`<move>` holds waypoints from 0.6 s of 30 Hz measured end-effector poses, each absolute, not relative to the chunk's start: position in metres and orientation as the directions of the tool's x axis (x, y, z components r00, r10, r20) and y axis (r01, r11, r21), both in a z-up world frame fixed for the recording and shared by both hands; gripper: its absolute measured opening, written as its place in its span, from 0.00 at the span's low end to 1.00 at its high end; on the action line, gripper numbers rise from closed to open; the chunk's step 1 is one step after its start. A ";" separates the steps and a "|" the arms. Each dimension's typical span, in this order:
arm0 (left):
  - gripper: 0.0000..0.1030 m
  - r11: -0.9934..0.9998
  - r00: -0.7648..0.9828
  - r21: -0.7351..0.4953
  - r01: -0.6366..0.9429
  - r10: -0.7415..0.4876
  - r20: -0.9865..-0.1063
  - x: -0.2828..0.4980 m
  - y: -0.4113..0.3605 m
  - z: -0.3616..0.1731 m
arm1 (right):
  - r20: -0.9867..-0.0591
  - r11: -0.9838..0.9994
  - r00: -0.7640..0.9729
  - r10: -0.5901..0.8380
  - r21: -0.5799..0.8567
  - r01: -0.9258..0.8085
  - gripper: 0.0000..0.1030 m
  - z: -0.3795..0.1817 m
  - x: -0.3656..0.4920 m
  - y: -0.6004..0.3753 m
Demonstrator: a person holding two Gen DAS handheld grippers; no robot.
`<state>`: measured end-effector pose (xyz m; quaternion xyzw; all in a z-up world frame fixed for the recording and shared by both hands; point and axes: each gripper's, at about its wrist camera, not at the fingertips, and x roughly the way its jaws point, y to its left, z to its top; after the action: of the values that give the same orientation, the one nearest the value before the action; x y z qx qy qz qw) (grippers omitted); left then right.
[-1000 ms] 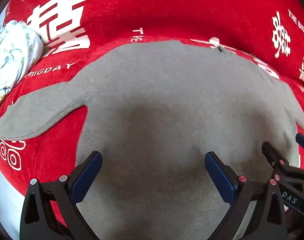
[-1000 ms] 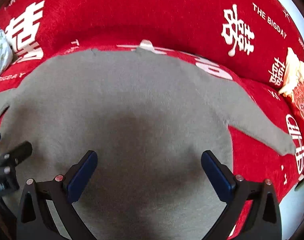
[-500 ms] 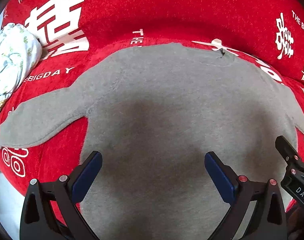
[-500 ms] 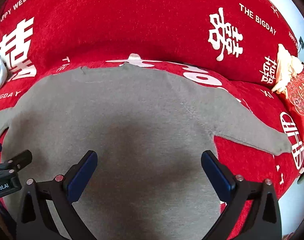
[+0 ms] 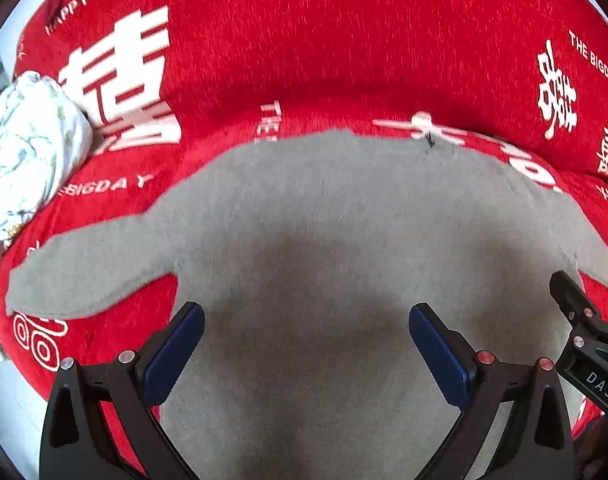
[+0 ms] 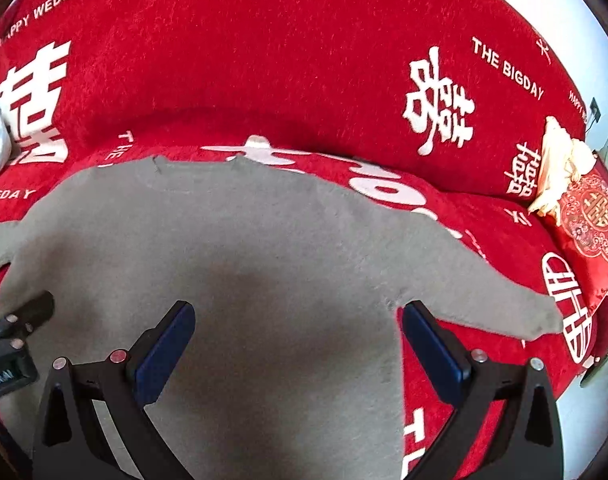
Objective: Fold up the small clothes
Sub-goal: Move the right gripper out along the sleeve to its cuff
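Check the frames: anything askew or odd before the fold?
Nothing stands out. The grey top lies flat on the red sofa cover, sleeves spread to both sides. Left hand-held gripper and right hand-held gripper are open, holding nothing.

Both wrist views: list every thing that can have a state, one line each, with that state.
Grey long-sleeved top: spread flat on the sofa, unfolded, both sleeves out to the sides.
Left gripper: jaws open, over the top, holding nothing.
Right gripper: jaws open, over the top, holding nothing.
Red sofa cover: draped over seat and backrest.
White floral cloth: bunched up at the left end.
Red embroidered cushion: leaning at the right end.
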<state>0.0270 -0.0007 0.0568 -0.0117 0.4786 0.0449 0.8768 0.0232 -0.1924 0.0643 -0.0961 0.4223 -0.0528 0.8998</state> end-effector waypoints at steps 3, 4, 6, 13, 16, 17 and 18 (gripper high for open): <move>0.99 0.995 0.560 0.001 -0.100 0.057 -0.827 0.028 -0.003 0.061 | -0.741 0.974 0.645 -0.188 -0.225 0.026 1.00 0.067 0.024 -0.201; 0.99 0.995 0.560 -0.003 -0.099 0.053 -0.827 0.030 -0.005 0.062 | -0.736 0.974 0.649 -0.191 -0.227 0.030 1.00 0.069 0.025 -0.203; 1.00 0.996 0.560 -0.001 -0.092 0.051 -0.827 0.033 -0.010 0.063 | -0.726 0.972 0.657 -0.201 -0.229 0.045 1.00 0.072 0.024 -0.209; 1.00 0.996 0.579 0.023 -0.083 0.067 -0.812 0.038 -0.031 0.070 | -0.714 0.969 0.663 -0.225 -0.235 0.076 1.00 0.074 0.025 -0.225; 1.00 0.997 0.582 0.035 -0.069 0.069 -0.810 0.038 -0.041 0.072 | -0.715 0.970 0.661 -0.227 -0.230 0.084 1.00 0.073 0.025 -0.232; 1.00 0.997 0.582 0.039 -0.064 0.070 -0.810 0.039 -0.045 0.072 | -0.715 0.969 0.661 -0.229 -0.233 0.083 1.00 0.072 0.025 -0.234; 1.00 0.997 0.582 0.043 -0.064 0.072 -0.810 0.040 -0.048 0.073 | -0.714 0.969 0.661 -0.230 -0.234 0.083 1.00 0.072 0.024 -0.235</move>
<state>0.0402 -0.0483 0.0728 0.0044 0.4557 0.0380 0.8893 0.0242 -0.2354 0.0721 -0.0909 0.4023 -0.0862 0.9069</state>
